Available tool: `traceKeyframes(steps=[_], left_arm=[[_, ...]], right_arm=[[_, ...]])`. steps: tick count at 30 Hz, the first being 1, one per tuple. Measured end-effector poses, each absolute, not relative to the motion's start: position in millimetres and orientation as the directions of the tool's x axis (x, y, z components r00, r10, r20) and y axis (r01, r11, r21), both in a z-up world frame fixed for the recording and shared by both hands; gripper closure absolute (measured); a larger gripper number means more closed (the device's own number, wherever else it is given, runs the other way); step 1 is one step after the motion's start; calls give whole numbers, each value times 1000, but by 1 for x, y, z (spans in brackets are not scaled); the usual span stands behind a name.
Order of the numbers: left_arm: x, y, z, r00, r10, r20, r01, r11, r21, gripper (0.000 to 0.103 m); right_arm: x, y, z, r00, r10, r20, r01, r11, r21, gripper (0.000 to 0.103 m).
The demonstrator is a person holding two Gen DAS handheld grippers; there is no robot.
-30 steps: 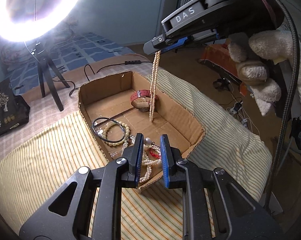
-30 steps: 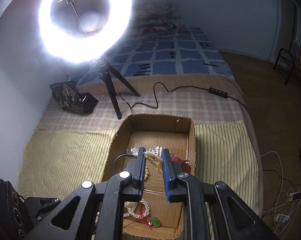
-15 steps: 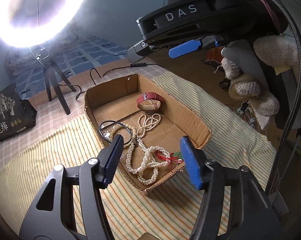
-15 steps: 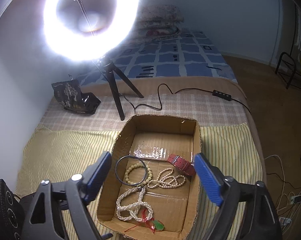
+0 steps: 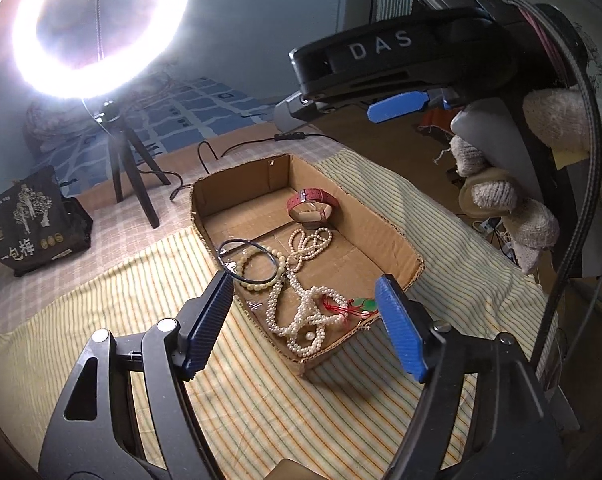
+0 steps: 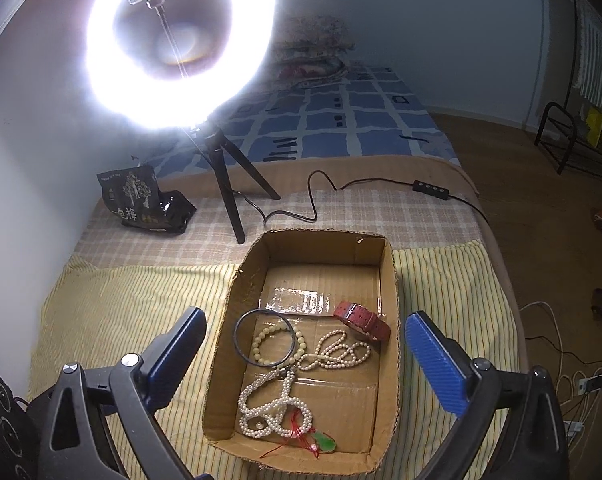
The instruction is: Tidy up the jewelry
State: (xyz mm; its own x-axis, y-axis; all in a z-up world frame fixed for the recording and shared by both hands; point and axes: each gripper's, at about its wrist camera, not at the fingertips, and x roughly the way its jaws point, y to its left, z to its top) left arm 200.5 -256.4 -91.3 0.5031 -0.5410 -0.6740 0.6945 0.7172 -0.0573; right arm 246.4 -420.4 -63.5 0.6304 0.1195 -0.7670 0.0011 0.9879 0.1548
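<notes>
1. Bed (image 6: 453, 280) under striped yellow cloth; blue checked quilt at far end.
2. Ring light (image 6: 181, 36) lit, on black tripod, far left of box; cable trailing right across the bed.
3. Cardboard box (image 6: 389, 264) open-topped, on the striped cloth, centre of both views.
4. Black printed bag (image 6: 141, 200) near the wall, left of the tripod.
5. Left gripper (image 5: 305, 320) above near end of the box; jaws spread wide, nothing between them.
6. Right gripper (image 6: 305, 360) above the box from the near side; jaws spread wide, holding nothing. Seen from left wrist view high at right, in a gloved hand (image 5: 541, 184).
7. Long pearl necklace (image 6: 273, 408) looped on the box floor, near left part.
8. Smaller pearl strand (image 6: 341, 354) mid-box, just right of the bangle.
9. Red watch strap (image 6: 363, 320) right of centre, by the right wall.
10. Black bangle (image 6: 264, 338) overlapping cream bead bracelet (image 6: 279, 346), left of centre.
11. Green pendant (image 6: 325, 442) on red cord, near end, touching the long necklace.
</notes>
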Motion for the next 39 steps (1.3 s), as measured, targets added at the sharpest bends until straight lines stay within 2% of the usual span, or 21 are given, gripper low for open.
traceKeyframes(steps=[17,21,26,32,37,39], left_arm=[[146,-199,-43,586,-538,-605,654,755,-38,26],[130,-180,-33,614,-534,-581,635,771,-37,18],[113,-163,-24,637,-527,-563,616,787,-39,18],[91,-142,-17,669,-506,-545,593,805,-21,16],[76,-127,-13,691,-498,-524,567,823,-33,5],[72,-122,-13,699,-491,-520,556,831,-36,4]], right_arm=[[172,-388,-23,709,95,-699,-20,993,115,1],[148,-384,-17,735,66,-675,-5,996,92,0],[122,-383,-17,750,62,-659,7,995,102,0],[90,-375,-19,776,-27,-630,64,997,36,0],[69,-364,-26,781,-81,-619,104,995,2,0],[65,-360,-28,780,-87,-619,107,994,-5,0]])
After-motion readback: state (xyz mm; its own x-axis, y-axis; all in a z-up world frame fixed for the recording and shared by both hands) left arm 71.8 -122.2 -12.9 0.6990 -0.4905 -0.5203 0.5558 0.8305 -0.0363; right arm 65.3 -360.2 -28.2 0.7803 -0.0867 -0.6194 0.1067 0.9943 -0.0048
